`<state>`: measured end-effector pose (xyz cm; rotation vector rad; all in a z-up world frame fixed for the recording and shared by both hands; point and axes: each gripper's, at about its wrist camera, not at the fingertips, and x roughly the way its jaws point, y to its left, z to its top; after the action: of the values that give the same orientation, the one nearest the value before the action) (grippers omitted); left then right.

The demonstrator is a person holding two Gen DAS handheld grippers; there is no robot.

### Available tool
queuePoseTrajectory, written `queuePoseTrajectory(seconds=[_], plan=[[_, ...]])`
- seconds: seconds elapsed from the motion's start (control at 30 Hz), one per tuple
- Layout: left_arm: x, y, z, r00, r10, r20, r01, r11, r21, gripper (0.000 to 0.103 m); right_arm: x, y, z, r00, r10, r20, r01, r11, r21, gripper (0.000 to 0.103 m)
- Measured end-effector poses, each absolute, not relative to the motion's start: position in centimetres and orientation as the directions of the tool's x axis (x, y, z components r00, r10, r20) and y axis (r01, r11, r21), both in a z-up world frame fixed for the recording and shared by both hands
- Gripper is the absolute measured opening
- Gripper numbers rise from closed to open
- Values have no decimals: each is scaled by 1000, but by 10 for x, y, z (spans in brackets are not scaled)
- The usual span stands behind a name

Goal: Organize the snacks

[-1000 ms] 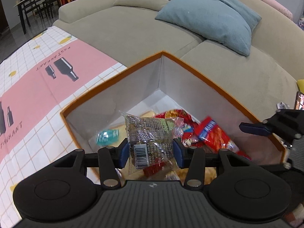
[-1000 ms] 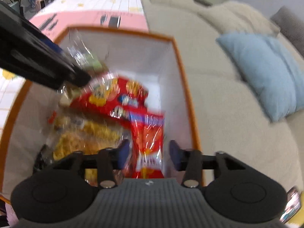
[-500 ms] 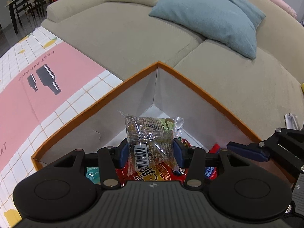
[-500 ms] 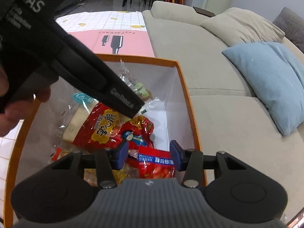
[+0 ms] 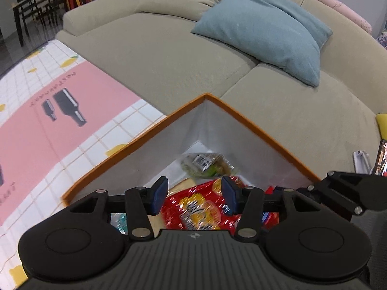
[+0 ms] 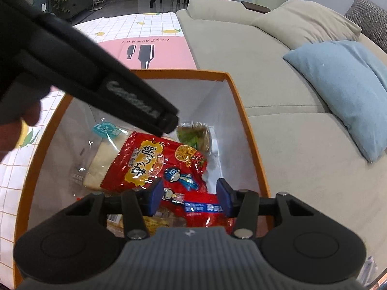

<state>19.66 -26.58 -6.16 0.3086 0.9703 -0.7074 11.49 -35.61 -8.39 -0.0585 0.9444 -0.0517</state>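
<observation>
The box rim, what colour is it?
Orange, around the box rim; pale grey-white walls inside. Clearest in the right wrist view.

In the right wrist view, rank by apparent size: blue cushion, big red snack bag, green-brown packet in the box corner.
1. blue cushion
2. big red snack bag
3. green-brown packet, partly hidden

Apparent size only; fisheye and distance skew it.

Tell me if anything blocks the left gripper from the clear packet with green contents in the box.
Nothing visible does. The left gripper hangs open above the orange-rimmed white box, and the clear packet with green contents lies uncovered in the far corner, beside the large red snack bag.
</observation>
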Motion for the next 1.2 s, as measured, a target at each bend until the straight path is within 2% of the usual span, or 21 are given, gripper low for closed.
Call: queuePoseTrajectory(seconds=[0.27, 0.37, 0.5, 0.63, 1.0, 1.2], plan=[[177, -230, -36, 417, -390, -821, 636, 771, -44, 59, 110, -348, -69, 597, -68, -799, 17, 997, -73, 48], [167, -214, -24, 449, -361, -817, 609, 793, -16, 59, 104, -342, -55, 609, -56, -791, 23, 998, -54, 61], [153, -190, -7, 504, -322, -802, 561, 828, 20, 59, 95, -330, -37, 612, -39, -790, 22, 999, -32, 65], [132, -164, 12, 584, -268, -766, 510, 855, 90, 59, 79, -313, -15, 641, -19, -767, 12, 1000, -15, 73], [57, -98, 44, 729, -133, -671, 369, 902, 223, 62, 21, -262, 24, 684, 45, -728, 51, 993, 109, 77], [25, -68, 43, 762, -75, -644, 304, 918, 254, 65, -14, -229, 36, 730, 21, -683, 50, 995, 84, 81]])
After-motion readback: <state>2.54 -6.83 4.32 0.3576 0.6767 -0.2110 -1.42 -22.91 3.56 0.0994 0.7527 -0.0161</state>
